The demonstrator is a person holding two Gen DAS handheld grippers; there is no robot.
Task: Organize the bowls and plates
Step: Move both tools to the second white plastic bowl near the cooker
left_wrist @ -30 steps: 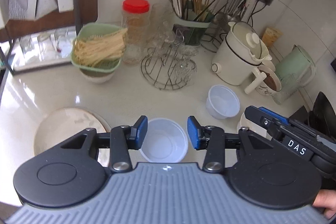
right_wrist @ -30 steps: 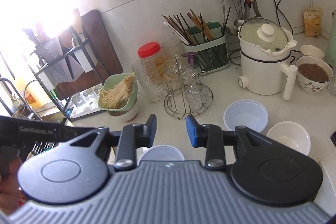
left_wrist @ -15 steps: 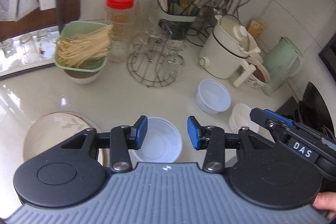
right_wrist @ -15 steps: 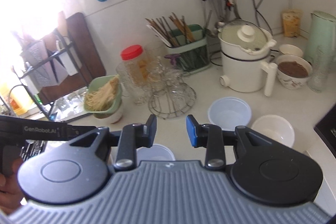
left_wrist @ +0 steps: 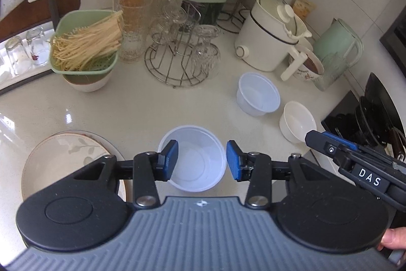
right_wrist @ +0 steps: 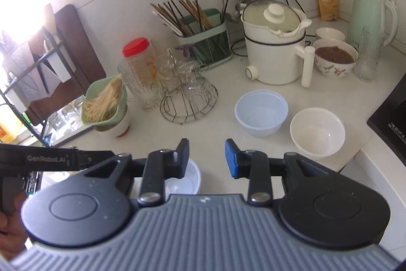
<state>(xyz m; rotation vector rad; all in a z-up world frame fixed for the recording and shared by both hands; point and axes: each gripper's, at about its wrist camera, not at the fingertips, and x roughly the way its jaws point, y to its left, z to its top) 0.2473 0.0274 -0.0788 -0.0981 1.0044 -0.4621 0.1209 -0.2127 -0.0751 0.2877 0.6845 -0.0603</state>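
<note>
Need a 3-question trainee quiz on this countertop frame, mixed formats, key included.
1. True or false: the left tool is clamped on the near clear plastic bowl.
2. What sits in the green strainer basket? A) chopsticks B) dry noodles C) glasses
3. Fill in: beside the far clear plastic bowl, toward the black stovetop, stands a white ____.

Key: 1 false, its jaws stand open above the bowl; 2 B; 3 ceramic bowl.
</note>
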